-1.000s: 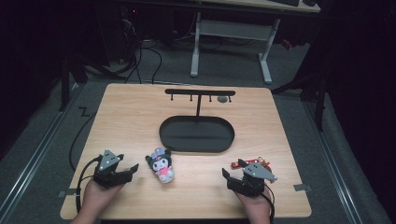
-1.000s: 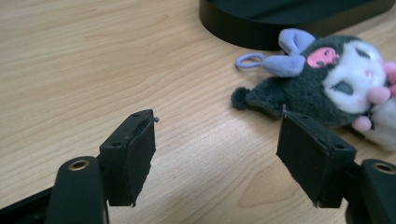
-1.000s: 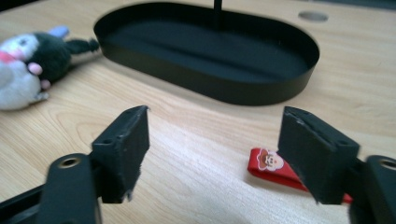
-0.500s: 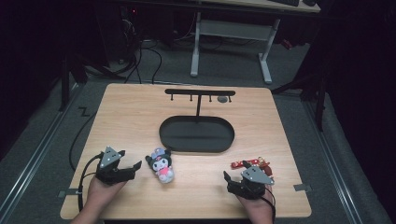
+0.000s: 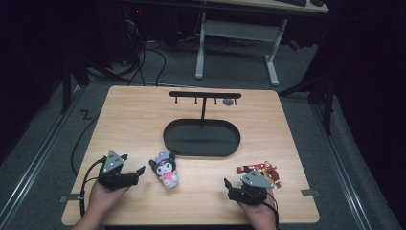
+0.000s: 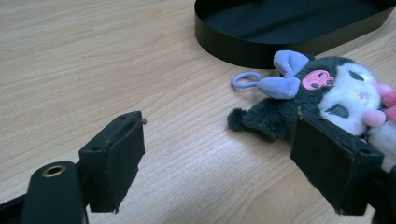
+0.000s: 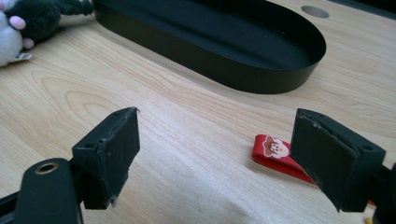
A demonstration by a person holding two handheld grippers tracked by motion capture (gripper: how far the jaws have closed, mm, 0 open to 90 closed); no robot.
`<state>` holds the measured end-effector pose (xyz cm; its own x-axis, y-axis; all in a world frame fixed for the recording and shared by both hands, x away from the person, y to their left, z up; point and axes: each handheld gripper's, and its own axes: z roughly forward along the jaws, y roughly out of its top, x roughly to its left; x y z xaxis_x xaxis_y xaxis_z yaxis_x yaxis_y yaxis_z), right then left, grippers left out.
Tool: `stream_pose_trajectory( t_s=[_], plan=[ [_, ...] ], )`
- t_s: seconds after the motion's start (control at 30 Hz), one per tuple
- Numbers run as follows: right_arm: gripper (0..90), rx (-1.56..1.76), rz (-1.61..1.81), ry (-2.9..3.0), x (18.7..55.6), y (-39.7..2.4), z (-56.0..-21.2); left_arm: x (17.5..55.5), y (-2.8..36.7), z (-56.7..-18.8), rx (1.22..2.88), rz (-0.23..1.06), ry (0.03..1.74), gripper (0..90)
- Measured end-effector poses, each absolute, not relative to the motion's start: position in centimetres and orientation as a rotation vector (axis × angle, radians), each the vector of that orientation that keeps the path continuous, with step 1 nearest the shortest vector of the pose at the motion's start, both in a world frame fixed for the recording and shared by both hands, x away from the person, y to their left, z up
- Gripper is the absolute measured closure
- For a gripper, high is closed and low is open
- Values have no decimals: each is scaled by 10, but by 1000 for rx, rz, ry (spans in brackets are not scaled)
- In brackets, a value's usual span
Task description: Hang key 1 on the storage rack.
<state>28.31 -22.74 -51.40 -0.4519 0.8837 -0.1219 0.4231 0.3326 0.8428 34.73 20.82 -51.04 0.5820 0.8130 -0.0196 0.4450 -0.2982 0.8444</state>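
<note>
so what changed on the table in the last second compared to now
Both grippers have just been opening their fingers, with nothing between them: the left gripper beside the plush toy, the right gripper next to the red keychain. The right hand drew slightly toward the table's near edge. Nothing was picked up or let go. The plush toy, keychain, black tray and hook stand stayed put.

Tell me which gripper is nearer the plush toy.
Left. The left gripper sits just beside the plush toy, jaws open toward it without touching. The right gripper is farther off on the toy's other side, by the red keychain.
</note>
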Motion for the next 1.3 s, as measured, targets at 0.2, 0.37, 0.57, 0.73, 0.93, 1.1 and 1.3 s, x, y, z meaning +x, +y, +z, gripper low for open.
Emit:
stream_pose_trajectory(
  t_s=[0.2,0.37,0.57,0.73,0.93,1.1,1.3],
  plan=[
    [160,1200,1020,2049,286,-227,-513,347,207,-511,1951,523,1000,182],
    [189,1237,979,2086,288,-230,-510,348,206,-512,1968,526,999,182],
    [219,1270,959,2125,288,-233,-508,348,203,-513,1984,540,986,180],
    [234,1241,961,2121,288,-228,-507,347,202,-515,2001,540,983,172],
    [216,1248,906,2170,295,-219,-509,349,201,-515,2013,546,968,157],
    [211,1277,860,2187,302,-217,-502,348,202,-514,2006,544,953,156],
    [212,1341,803,2239,310,-215,-500,346,199,-513,2008,548,938,156]
  ],
)
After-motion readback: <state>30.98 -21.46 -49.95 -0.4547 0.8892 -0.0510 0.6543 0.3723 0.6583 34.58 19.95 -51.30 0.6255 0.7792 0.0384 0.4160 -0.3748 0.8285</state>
